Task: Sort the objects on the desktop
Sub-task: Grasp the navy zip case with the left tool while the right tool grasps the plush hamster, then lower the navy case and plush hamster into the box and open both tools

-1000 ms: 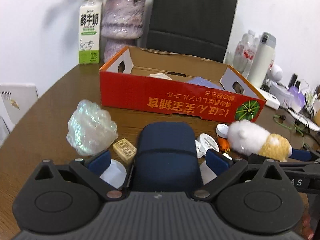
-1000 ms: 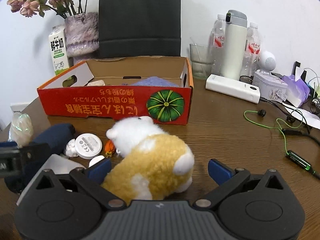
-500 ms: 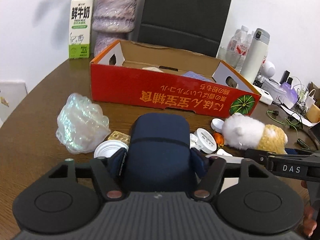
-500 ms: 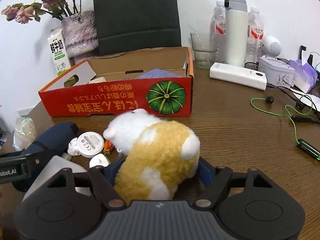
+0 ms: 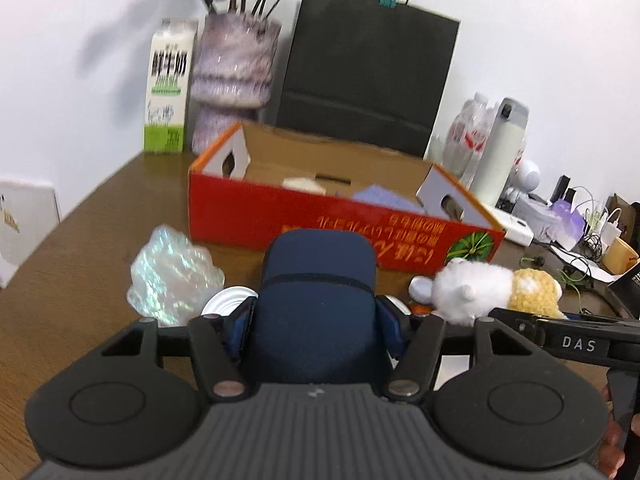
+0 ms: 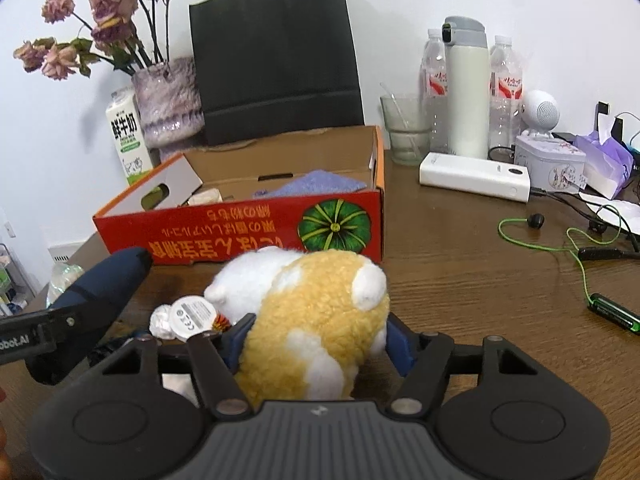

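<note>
Two fisheye views, each taken from a camera mounted at the rear of a hand-held gripper and looking forward and slightly downward along its fingers, low and close over a wooden table (image 5: 84,240). The left wrist view faces the red cardboard box (image 5: 256,216) from its left front; the right wrist view faces the same box (image 6: 240,228) from its right front. Both share the box, the black paper bag (image 5: 368,68) (image 6: 276,48), the milk carton (image 5: 168,88) (image 6: 128,136) and vase (image 5: 234,76) (image 6: 168,100) against the white wall. Each view also catches the other gripper's side at its inner edge.
</note>
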`<state>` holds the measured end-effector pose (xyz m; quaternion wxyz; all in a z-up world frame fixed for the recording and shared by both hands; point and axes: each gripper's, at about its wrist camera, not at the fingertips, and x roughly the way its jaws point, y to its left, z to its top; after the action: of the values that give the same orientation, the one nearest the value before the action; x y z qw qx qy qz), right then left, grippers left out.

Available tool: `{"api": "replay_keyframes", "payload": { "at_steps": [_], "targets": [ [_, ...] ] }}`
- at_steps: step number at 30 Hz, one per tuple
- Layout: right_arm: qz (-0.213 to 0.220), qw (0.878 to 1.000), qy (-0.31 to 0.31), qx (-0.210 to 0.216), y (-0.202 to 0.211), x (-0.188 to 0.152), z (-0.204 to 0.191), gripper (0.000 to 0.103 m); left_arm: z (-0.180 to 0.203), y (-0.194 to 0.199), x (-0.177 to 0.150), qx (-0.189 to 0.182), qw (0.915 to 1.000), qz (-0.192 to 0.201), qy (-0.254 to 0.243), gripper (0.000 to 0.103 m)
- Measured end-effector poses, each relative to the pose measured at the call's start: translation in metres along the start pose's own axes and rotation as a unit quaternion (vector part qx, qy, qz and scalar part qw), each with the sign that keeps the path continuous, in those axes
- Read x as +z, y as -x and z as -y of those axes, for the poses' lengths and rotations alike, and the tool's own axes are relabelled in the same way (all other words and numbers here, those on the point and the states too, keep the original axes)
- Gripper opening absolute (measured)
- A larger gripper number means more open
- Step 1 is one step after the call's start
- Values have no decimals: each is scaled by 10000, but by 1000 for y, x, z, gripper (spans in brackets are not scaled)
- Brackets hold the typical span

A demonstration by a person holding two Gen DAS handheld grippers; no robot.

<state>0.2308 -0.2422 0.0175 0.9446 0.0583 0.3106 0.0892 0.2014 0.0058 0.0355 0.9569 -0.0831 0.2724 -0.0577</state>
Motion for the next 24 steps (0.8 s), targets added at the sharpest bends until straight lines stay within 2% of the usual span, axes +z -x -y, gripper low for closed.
{"api": "replay_keyframes", "payload": {
  "at_steps": [7,13,18,20,24],
  "targets": [
    [450,9988,-163,99,19,9,5,63,3,16,5,-67,9996,219,145,63],
    [1109,9935,-130,222,34,42,-3,63,12,34,44,-293,9961,829,82,63],
    [1481,9882,-282,278,12,84,-13,64,14,9,87,-152,9917,1250,253,63],
    [1507,9873,-406,308,-6,96,-12,64,7,-7,96,-189,9908,1230,540,63],
    [1314,9893,-534,349,-50,118,-6,64,-9,-46,116,-234,9918,991,777,63]
  ]
}}
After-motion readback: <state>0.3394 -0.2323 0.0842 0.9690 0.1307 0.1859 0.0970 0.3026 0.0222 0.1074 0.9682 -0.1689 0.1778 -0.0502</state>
